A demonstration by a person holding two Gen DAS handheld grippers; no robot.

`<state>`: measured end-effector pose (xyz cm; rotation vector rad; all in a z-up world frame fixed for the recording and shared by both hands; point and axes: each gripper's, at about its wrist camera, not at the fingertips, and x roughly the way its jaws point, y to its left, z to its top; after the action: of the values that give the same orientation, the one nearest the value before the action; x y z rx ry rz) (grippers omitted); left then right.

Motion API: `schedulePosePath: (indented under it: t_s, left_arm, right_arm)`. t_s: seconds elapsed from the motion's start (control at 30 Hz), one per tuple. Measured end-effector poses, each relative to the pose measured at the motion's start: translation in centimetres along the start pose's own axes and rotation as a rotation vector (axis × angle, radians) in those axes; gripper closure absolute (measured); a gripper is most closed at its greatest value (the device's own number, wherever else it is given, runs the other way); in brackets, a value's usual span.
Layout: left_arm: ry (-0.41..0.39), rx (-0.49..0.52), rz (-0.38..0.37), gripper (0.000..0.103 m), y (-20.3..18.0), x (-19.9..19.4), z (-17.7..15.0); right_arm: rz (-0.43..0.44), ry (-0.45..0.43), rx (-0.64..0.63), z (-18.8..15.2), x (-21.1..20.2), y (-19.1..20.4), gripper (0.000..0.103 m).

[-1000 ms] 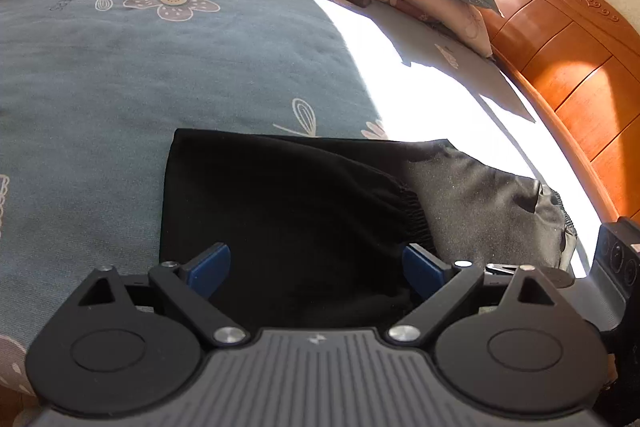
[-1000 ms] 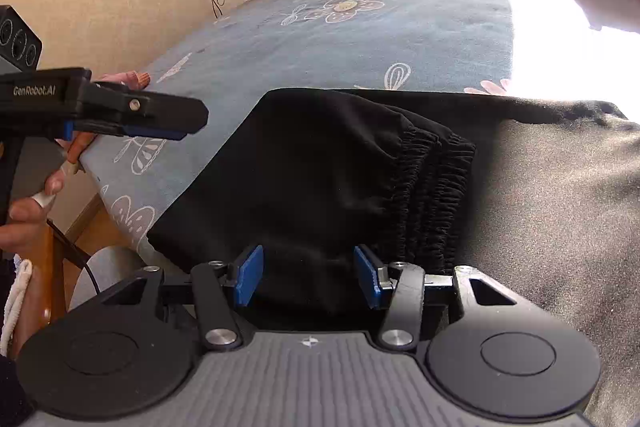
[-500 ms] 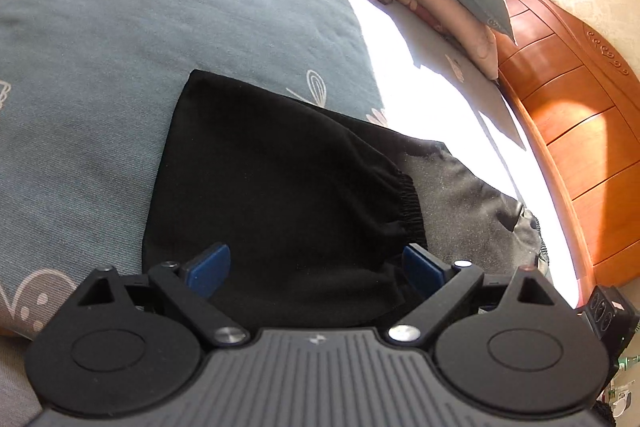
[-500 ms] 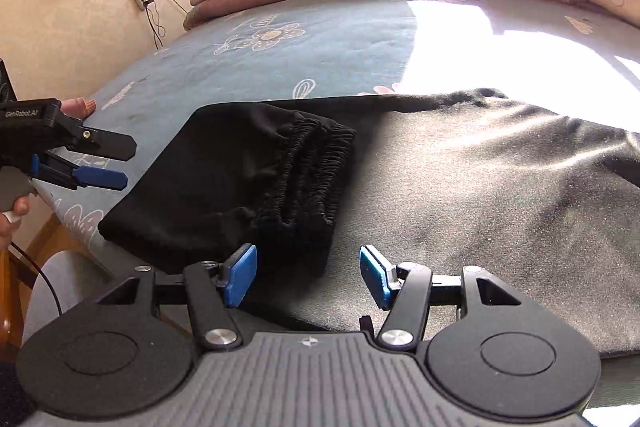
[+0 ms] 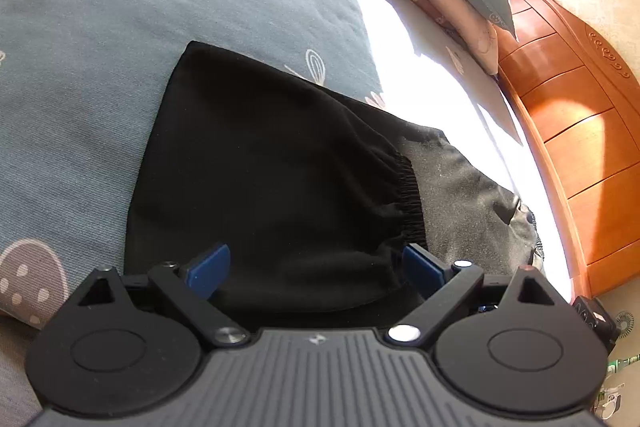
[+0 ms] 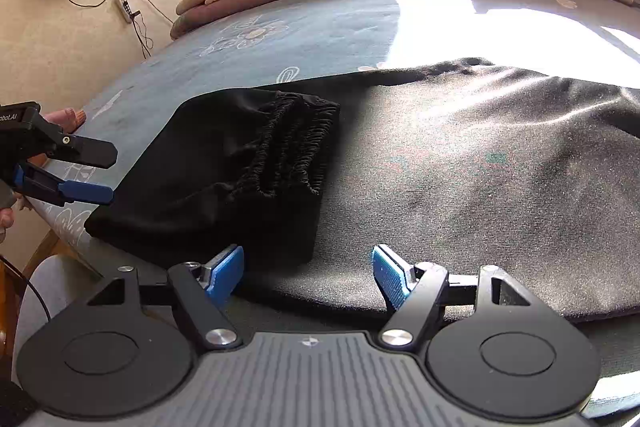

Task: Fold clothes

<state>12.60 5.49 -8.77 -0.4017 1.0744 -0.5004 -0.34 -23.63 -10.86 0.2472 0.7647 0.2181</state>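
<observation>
The black trousers (image 6: 400, 167) lie on the bed (image 6: 304, 27), one leg folded over with its elastic cuff (image 6: 292, 151) on top, at 11 o'clock from your right hand-held gripper (image 6: 308, 271). Its jaws are opening above the fabric edge and pinch nothing. Your left hand-held gripper (image 5: 316, 267) is spread wide above the folded leg's near edge, at 9 o'clock in the right wrist view, clamping nothing.

Black trousers (image 6: 440, 163): matt knit cloth, gathered elastic cuff, faint lint in sun. Bedsheet (image 5: 120, 27), upper left: blue woven cloth, slightly rough. Headboard (image 5: 580, 131), right: glossy varnished wood. Right gripper (image 6: 308, 273): matt black plastic, ribbed blue pads (image 6: 390, 275), shiny metal screws.
</observation>
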Motion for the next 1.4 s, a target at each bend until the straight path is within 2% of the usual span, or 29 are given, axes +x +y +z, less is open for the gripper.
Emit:
schedulePosePath:
  t_s: [0.2, 0.37, 0.43, 0.67, 0.9, 1.03, 1.2, 1.27, 1.4]
  left_arm:
    - [0.060, 0.023, 0.013, 0.010, 0.0, 1.7, -1.3]
    - [0.085, 0.018, -0.001, 0.010, 0.2, 0.8, -1.4]
    - [0.072, 0.025, -0.002, 0.010, -0.4, 0.6, -0.8]
    - [0.043, 0.059, -0.114, 0.010, -4.2, 3.0, 0.6]
    - [0.128, 0.044, -0.139, 0.010, -5.0, 6.3, -1.3]
    - [0.129, 0.061, -0.139, 0.010, -5.2, 5.7, -1.5]
    - [0.079, 0.036, -0.187, 0.010, -5.7, 5.2, -0.4]
    - [0.099, 0.033, -0.200, 0.010, -6.2, 5.9, -0.5]
    - [0.156, 0.083, -0.168, 0.010, -7.0, 6.8, -1.7]
  right_arm:
    - [0.010, -0.013, -0.014, -0.4, 0.1, 0.3, 0.018]
    - [0.037, -0.023, -0.006, -0.5, 0.1, 0.1, 0.013]
    - [0.045, -0.028, -0.011, -0.6, 0.1, 0.1, 0.010]
    - [0.049, -0.035, -0.051, -1.1, 0.2, 0.5, 0.005]
    - [0.074, -0.044, -0.049, -1.3, 0.1, 0.2, 0.002]
    - [0.084, -0.050, -0.058, -1.4, 0.2, 0.2, 0.000]
    - [0.074, -0.051, -0.076, -1.5, 0.3, 0.5, 0.000]
    - [0.072, -0.051, -0.078, -1.5, 0.3, 0.6, 0.000]
    - [0.070, -0.050, -0.079, -1.6, 0.3, 0.7, 0.000]
